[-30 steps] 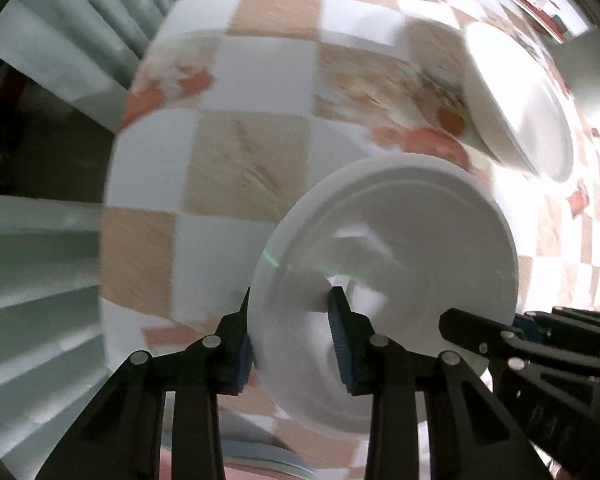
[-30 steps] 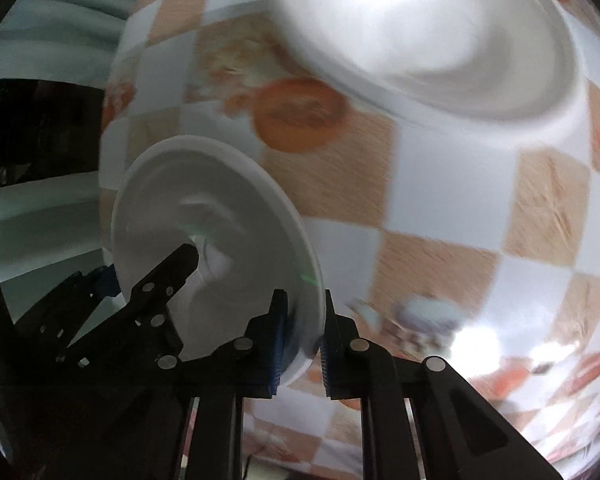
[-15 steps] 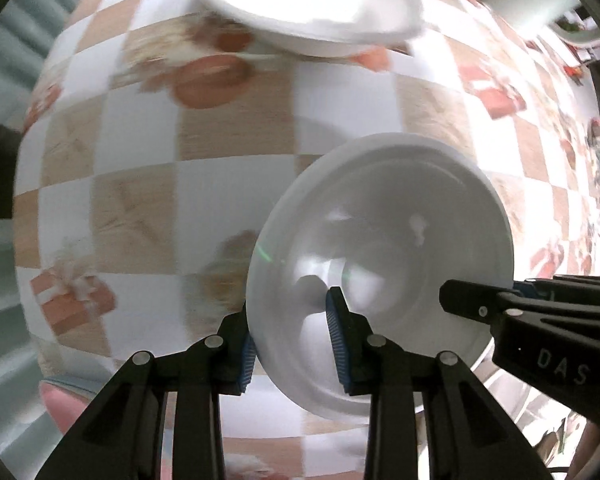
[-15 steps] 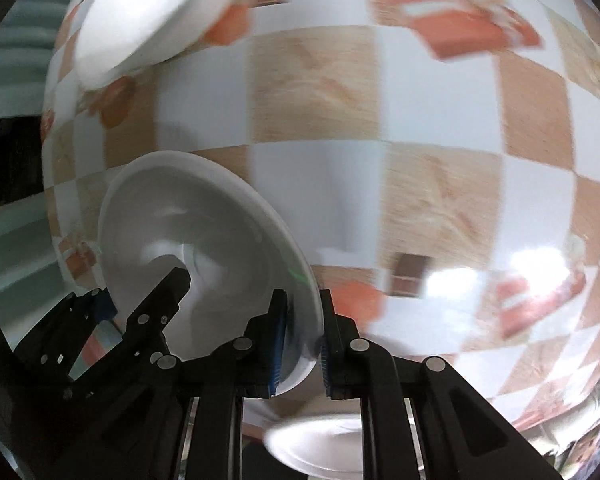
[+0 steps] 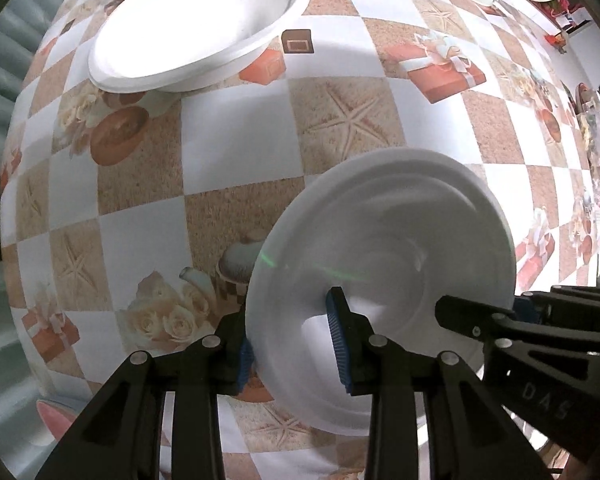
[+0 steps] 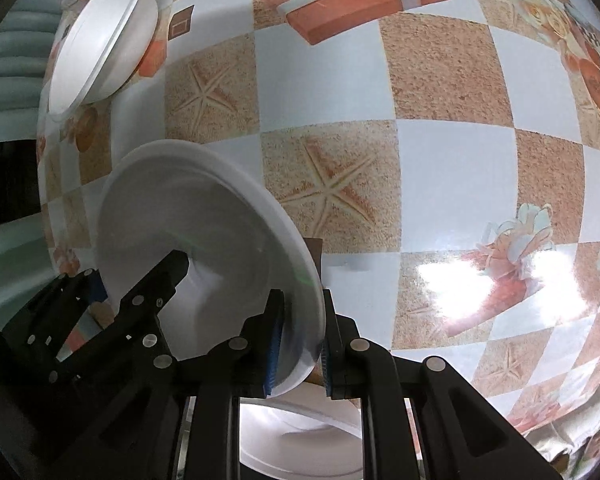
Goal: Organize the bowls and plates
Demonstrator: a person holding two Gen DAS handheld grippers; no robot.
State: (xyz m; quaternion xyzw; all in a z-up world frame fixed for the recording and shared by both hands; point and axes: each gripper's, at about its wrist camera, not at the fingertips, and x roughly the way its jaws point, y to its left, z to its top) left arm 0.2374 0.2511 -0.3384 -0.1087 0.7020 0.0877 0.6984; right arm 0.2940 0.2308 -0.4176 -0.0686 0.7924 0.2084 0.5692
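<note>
White foam bowl [image 5: 384, 240] held off the checkered tablecloth [image 5: 236, 132], tilted, hollow side facing both cameras. Left gripper [image 5: 292, 340] straddling the bowl's rim: one blue pad behind the outer wall, the other inside the hollow, jaws opening slightly yet pads pressed on the wall in the left wrist view. Right gripper [image 6: 298, 344] pinched tight on the opposite rim, blue pads either side of the thin lip, almost fully closed. Each gripper visible in the other's camera: right one reaching in from the right edge of the left view, left one low at the left edge of the right view. Gripped bowl [image 6: 204, 256] hanging above the part of the cloth nearest the cameras, over a starfish square and a rose print. Second white bowl [image 5: 196, 24] resting upright on the tablecloth toward its far left corner, well apart from the held one; same bowl [image 6: 100, 36] at upper left of the right wrist view, close to the cloth's left edge. Third white dish [image 6: 300, 440] showing partly below the right gripper's fingers at the near edge, mostly hidden, kind not clear. Cloth pattern: beige sand squares, white squares, orange gift boxes. Pale corrugated surface [image 5: 4, 60] beyond the cloth's left edge.
</note>
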